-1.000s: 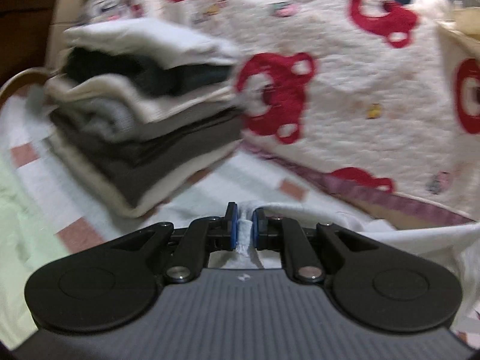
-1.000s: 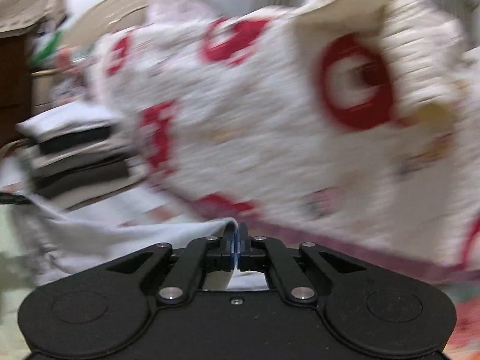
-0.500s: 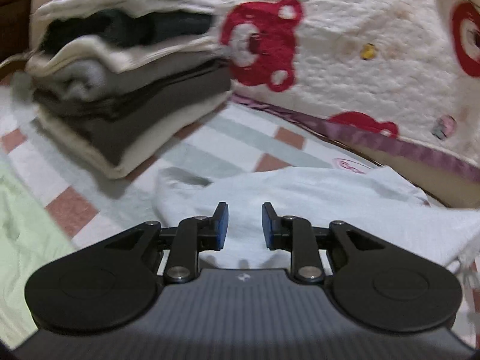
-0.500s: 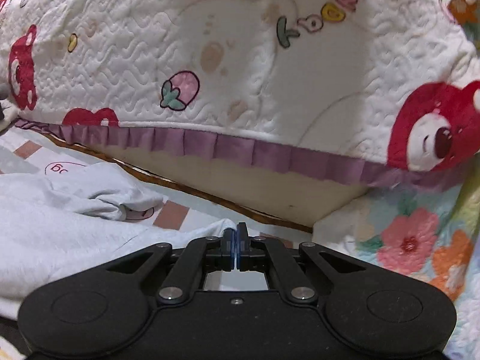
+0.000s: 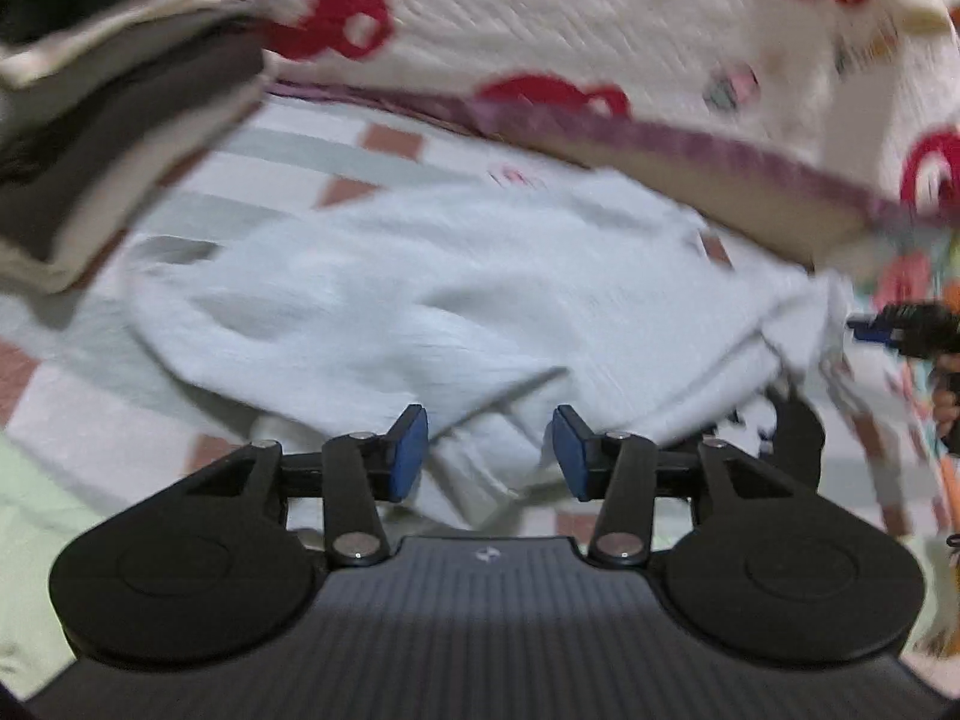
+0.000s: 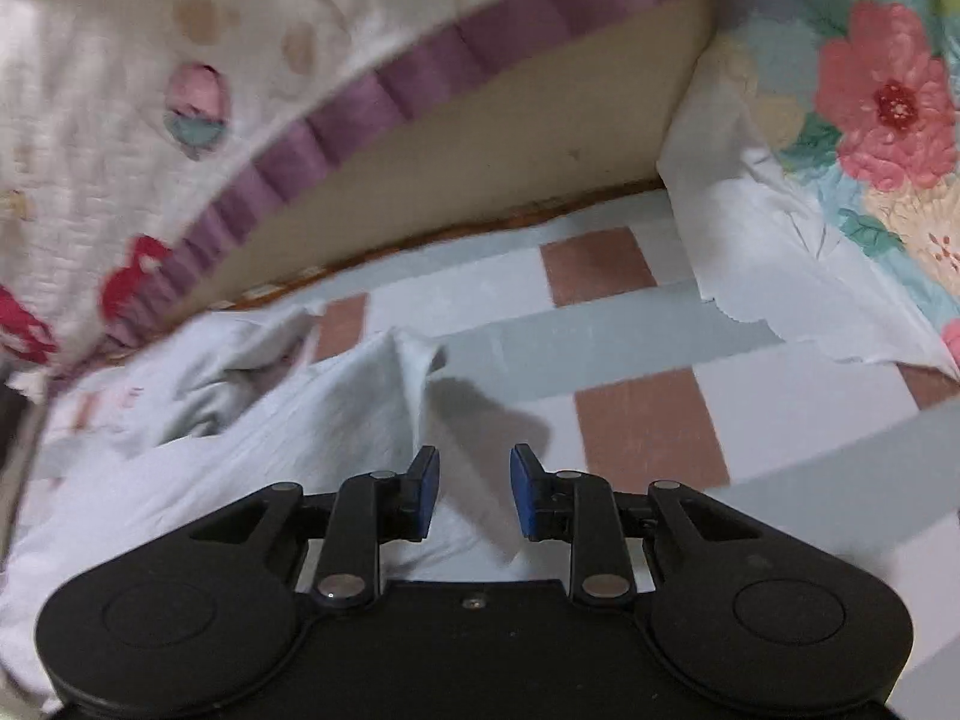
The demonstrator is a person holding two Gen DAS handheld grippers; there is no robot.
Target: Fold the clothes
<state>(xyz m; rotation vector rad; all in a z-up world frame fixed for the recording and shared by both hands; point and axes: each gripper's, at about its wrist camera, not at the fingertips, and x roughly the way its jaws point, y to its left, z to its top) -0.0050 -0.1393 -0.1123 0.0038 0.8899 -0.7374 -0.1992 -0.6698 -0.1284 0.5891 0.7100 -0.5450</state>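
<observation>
Left wrist: white garment (image 5: 456, 300) lies just beyond left gripper's (image 5: 489, 459) parted fingers.

My left gripper (image 5: 489, 450) hangs with its jaws spread wide, and my right gripper (image 6: 474, 492) gapes apart too, both empty.

Dim warm indoor light; heavy motion blur both views; fisheye bending edges; soft shadows.

We observed a pale, soft knit garment (image 5: 384, 300) on a smooth checked bedsheet (image 6: 630, 360). The bear-print quilt (image 5: 600, 18) was stitched cloth with a pleated purple trim. Both tongs, left (image 5: 489, 456) and right (image 6: 474, 495), were matt black plastic with blue pads (image 5: 408, 459) and shiny metal pins.
</observation>
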